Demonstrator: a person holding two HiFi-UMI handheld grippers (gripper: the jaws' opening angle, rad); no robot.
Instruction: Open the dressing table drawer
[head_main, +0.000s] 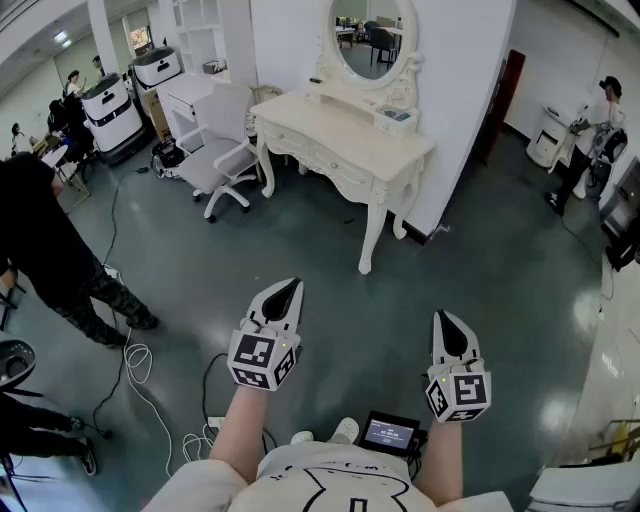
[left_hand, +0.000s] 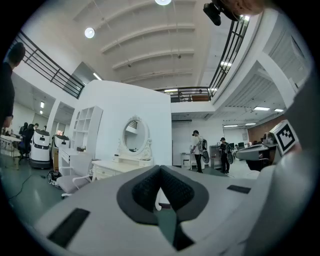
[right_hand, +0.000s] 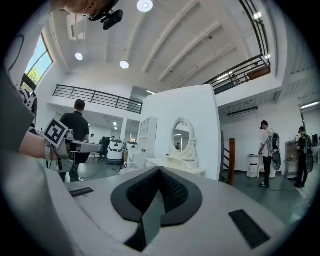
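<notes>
Your left gripper (head_main: 289, 285) is clenched: in the left gripper view the dark pads (left_hand: 172, 187) meet at the tips, with nothing between them. Your right gripper (head_main: 447, 316) is the same. Its pads (right_hand: 172, 190) touch at the tips and it is empty. You hold both level over the bare floor (head_main: 350, 320), side by side but apart, touching nothing.

Just below the right one, at your waist, sits a small device with a lit screen (head_main: 390, 432). White cables (head_main: 140, 380) loop across the floor to your left.

The dressing table (head_main: 340, 130) stands well ahead of both grippers, against a white wall (head_main: 470, 60), cream with carved legs. Its drawer (head_main: 330, 162) is in the front apron. The front looks flush, so shut; the contents are not visible and the handle is too small to make out. A small box (head_main: 396, 119) sits on the tabletop below the oval mirror (head_main: 372, 35); I can't tell if it holds anything.

A white office chair (head_main: 222, 150) is just beside the table's left end. A person in dark clothes (head_main: 50, 240) stands at far left.
</notes>
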